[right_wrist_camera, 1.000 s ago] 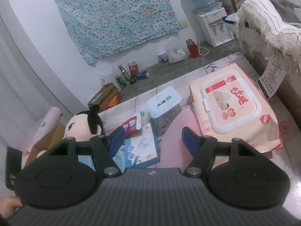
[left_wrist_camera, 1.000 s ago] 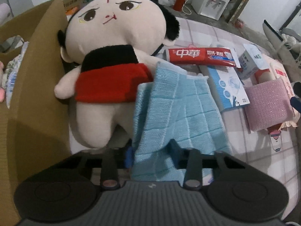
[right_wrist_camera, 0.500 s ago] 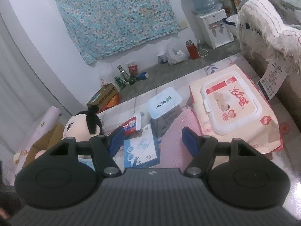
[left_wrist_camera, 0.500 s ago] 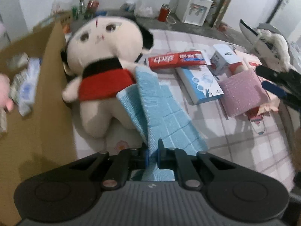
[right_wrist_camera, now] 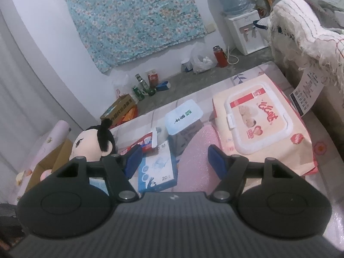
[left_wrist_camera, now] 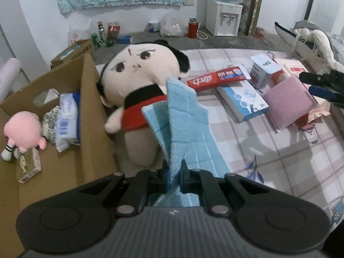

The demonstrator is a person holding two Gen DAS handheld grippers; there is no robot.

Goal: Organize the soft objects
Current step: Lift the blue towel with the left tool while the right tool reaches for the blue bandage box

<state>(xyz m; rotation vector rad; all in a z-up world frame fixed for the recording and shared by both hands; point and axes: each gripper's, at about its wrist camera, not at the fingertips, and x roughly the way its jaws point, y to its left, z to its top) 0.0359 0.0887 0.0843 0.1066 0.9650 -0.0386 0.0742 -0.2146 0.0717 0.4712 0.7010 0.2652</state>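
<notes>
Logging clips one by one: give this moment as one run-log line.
left gripper: shut on blue towel | right gripper: open above pink sponge | cardboard box: beside plush doll

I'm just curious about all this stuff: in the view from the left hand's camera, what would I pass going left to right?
Pink plush toy → cardboard box → big doll → blue towel held in the left gripper → blue-and-white box → pink sponge → right gripper.
</notes>
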